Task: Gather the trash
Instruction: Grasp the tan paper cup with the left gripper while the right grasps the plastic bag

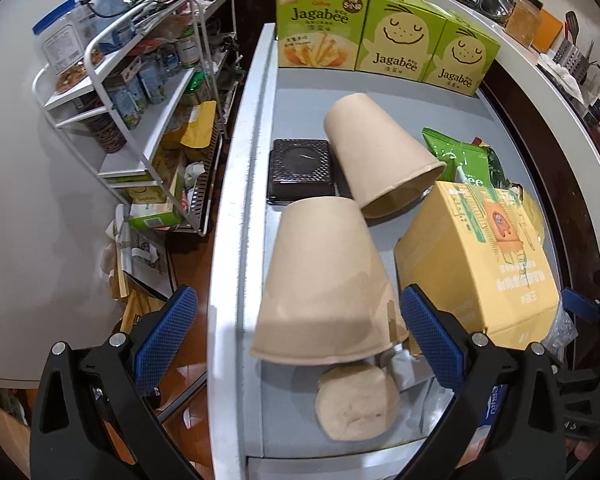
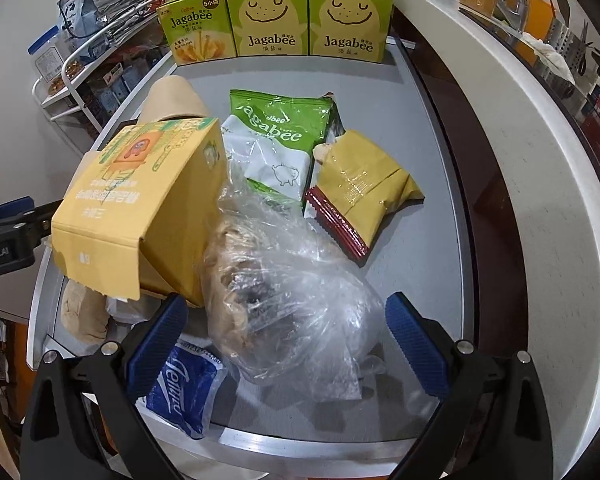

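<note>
Brown paper cup [image 1: 324, 280]: it lies on its side near the left edge of the grey surface [image 1: 300, 92], between the spread fingers of the left tongs [image 1: 296, 336].
Cup axis: the long axis runs roughly along the tongs' line of sight, closed base pointing away, open rim towards the camera.
Left tongs: wide open, holding nothing; the blue pads [image 1: 428, 336] stand to either side of the rim, apart from it as far as I can tell.
Clear plastic bag [image 2: 284, 296]: crumpled, with brownish scraps inside, it sits on the surface between the fingers of the right tongs [image 2: 284, 340].
Right tongs: also wide open and empty (the bag's lower folds lie between the pads, contact unclear).
Step in hand: lining up for a pick, one item per side, by my reading.
Next move: the left side needs to close gently across the rim, since thin paper will buckle; the right needs to gather enough film to hold.
Neighbours: a second cup [image 1: 380, 156] and a yellow carton [image 1: 476, 264] crowd close by.
</note>
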A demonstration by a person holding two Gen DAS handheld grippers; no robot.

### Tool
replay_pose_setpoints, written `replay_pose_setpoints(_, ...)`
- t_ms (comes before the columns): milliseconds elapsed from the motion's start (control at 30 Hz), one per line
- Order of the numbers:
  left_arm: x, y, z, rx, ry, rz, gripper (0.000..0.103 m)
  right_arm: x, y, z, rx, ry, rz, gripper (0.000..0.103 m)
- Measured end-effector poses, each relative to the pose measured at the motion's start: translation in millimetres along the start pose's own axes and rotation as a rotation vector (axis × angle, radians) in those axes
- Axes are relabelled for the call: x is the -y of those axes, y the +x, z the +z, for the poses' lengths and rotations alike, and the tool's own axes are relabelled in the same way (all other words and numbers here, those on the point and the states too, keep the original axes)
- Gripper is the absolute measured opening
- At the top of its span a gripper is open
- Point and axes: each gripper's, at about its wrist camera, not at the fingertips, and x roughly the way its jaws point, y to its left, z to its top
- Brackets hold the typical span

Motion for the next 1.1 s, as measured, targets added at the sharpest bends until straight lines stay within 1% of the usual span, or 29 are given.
replay_pose_setpoints(233, 7.5, 15.7, 3.2, -0.033, 0.016, 0.008, 0.102, 2.6, 10.9, 1.3, -0.023, 0.0, -0.002, 0.097)
replay_pose_setpoints(500, 5.9, 27.0, 5.3, -0.058, 0.008, -0.034, 0.102, 3.6, 21.3, 4.7, -0.046, -0.008, -0.006, 0.097)
replay_pose_setpoints(700, 5.0, 31.2, 5.9, -0.064, 0.007, -0.045, 0.102, 2.6, 26.3, 5.0, -0.061, -0.004, -0.006, 0.097)
replay_pose_setpoints(900, 9.6, 31.7, 4.6, -0.054, 0.046, -0.025, 0.102, 5.2, 28.3, 0.5, -0.07, 0.021, -0.003, 0.097)
replay_pose_setpoints(1100, 10.7, 33.0, 3.9, -0.047, 0.072, -0.007, 0.102, 5.5, 29.9, 1.4, -0.068, 0.012, -0.009, 0.097)
